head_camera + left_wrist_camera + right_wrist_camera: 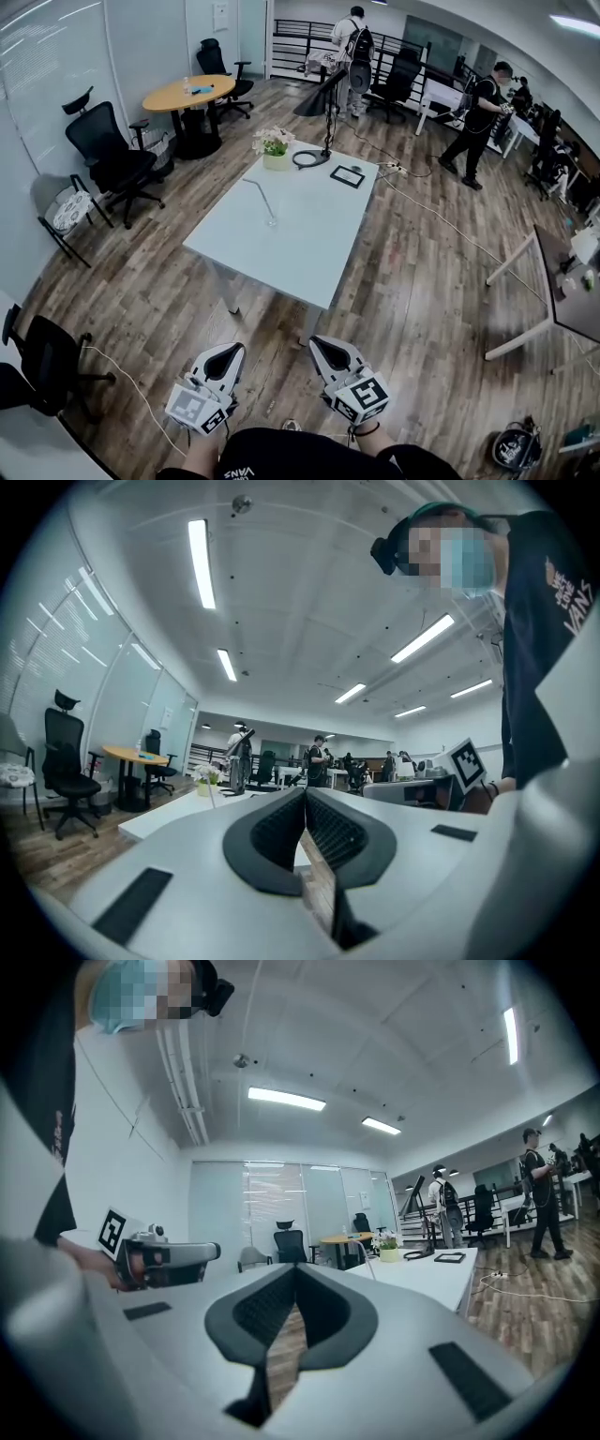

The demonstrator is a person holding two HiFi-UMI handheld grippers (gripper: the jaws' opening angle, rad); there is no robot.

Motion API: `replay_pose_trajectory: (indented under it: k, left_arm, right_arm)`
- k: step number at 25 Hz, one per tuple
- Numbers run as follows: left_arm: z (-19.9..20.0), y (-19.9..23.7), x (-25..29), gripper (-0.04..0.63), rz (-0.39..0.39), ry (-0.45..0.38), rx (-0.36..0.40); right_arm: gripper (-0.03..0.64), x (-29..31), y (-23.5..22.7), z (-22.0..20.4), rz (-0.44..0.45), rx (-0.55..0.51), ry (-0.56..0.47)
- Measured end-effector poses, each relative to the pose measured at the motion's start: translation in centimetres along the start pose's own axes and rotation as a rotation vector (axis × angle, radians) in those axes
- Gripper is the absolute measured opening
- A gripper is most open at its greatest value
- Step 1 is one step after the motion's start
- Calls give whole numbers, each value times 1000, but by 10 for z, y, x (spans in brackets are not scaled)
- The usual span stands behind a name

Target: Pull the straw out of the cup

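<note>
Both clenched, empty: left tongs point(231, 351), right tongs point(319, 343).
We see cup point(272, 222), straw point(260, 195) near upright, well ahead on the table point(309, 239), left half, nearer left tongs.

White table point(302, 246), clear cup point(271, 221) with bent straw point(257, 193), flower pot point(276, 160), black tray point(347, 175), round stand base point(309, 158)

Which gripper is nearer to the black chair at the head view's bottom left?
Left. The left gripper is to the right of the black chair; the right gripper lies farther right, beyond it.
</note>
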State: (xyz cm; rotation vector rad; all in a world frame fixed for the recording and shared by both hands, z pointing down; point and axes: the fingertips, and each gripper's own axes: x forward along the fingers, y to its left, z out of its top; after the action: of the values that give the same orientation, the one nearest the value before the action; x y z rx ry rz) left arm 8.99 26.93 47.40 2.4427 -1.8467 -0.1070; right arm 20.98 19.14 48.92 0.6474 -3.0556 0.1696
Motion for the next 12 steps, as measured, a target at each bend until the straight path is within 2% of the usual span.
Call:
replay_pose_trajectory:
  k: [7, 12]
  left_arm:
    - [-14, 25, 8, 12, 36, 7, -30]
    - [-11, 72, 15, 14, 37, -1, -49]
  right_arm:
    - [18, 34, -11, -14, 9, 0, -1]
    - [18, 74, -21, -9, -13, 2, 5]
